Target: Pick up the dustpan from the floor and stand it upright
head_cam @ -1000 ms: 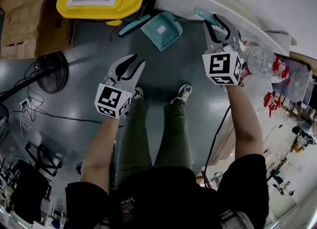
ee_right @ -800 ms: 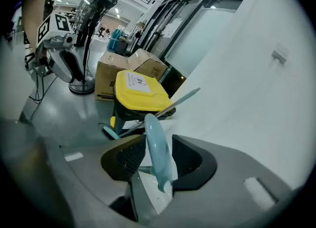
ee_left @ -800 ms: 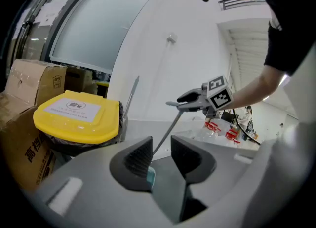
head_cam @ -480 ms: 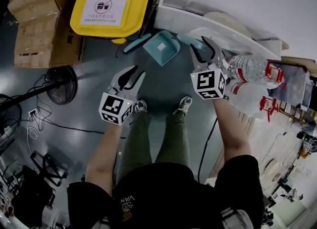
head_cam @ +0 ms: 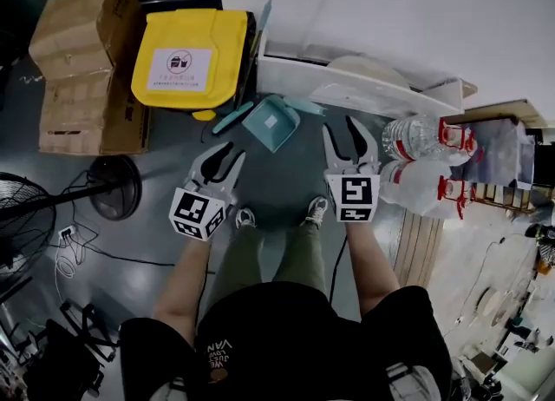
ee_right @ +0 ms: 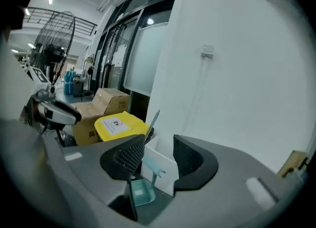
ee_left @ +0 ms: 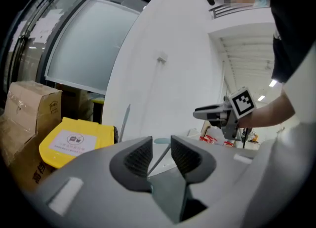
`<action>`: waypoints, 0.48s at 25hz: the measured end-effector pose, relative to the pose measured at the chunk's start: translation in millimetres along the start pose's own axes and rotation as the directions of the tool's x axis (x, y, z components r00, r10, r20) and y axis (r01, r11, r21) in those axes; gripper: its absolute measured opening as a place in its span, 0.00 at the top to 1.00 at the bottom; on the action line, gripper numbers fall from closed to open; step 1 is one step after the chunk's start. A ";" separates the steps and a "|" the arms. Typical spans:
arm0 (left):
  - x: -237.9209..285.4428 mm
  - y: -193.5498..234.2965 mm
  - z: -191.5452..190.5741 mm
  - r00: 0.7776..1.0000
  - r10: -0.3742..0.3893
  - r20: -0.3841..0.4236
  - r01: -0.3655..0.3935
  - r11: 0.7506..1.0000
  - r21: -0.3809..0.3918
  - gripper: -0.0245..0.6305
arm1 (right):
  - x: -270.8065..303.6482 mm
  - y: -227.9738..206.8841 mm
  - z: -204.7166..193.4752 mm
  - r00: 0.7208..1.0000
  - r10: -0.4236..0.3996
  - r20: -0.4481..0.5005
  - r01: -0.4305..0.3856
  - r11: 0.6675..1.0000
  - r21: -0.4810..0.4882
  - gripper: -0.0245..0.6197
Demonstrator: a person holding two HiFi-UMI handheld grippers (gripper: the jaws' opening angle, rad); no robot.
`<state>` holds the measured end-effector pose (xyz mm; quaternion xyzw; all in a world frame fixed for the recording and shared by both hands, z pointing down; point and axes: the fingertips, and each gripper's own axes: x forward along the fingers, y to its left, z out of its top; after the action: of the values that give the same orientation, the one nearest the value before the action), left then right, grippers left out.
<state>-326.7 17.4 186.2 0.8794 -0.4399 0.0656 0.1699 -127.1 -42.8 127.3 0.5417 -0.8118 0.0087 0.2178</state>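
**Head view with both gripper views.** The left gripper (head_cam: 232,151) and the right gripper (head_cam: 340,125) are of moulded grey plastic, each carrying a white marker cube (head_cam: 351,198) printed with black squares. The left fingers (ee_left: 138,157) are curved, faced with black ribbed pads, and stand apart with only air between them. The right fingers (ee_right: 126,157) have the same shape, with cross-hatched black pads. They have just been opening and stand wide apart, with nothing between them. The dustpan (head_cam: 279,132) is of smooth teal plastic: a shallow, roughly square pan with a small white label (head_cam: 271,120) and a thin handle (head_cam: 305,106). It rests on the floor (head_cam: 286,174) ahead of both pairs of fingers, between them and nearer the right pair, and is touched by neither. Its handle slopes up against the white ledge (head_cam: 347,88) just beyond the right fingertips. In the right gripper view the pan appears low in the gap, beneath the left-hand finger. The floor is dark grey and glossy. Beyond the left fingertips stands a bin with a glossy yellow lid (head_cam: 192,59), and further left of it are matt brown cardboard boxes (head_cam: 82,69). To the right of the right fingers are clear plastic water bottles (head_cam: 416,139) with red fittings.
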 end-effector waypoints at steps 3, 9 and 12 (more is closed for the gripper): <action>-10.0 -15.3 25.1 0.999 -0.021 0.029 0.020 1.000 0.021 0.71 | -29.9 1.8 8.5 1.000 0.012 0.010 -0.013 0.993 0.118 0.71; -33.0 -43.3 63.5 0.995 -0.078 0.067 0.073 0.995 0.068 0.71 | -79.7 3.2 25.9 0.998 -0.003 0.057 -0.013 0.957 0.289 0.72; -43.9 -57.0 81.0 0.991 -0.105 0.079 0.097 0.991 0.091 0.73 | -103.2 2.9 39.5 0.995 -0.025 0.096 -0.008 0.944 0.329 0.72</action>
<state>-310.7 53.1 85.2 0.9091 -0.3982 0.0389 0.1159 -110.4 38.9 54.8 0.5739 -0.8063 0.1162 0.0839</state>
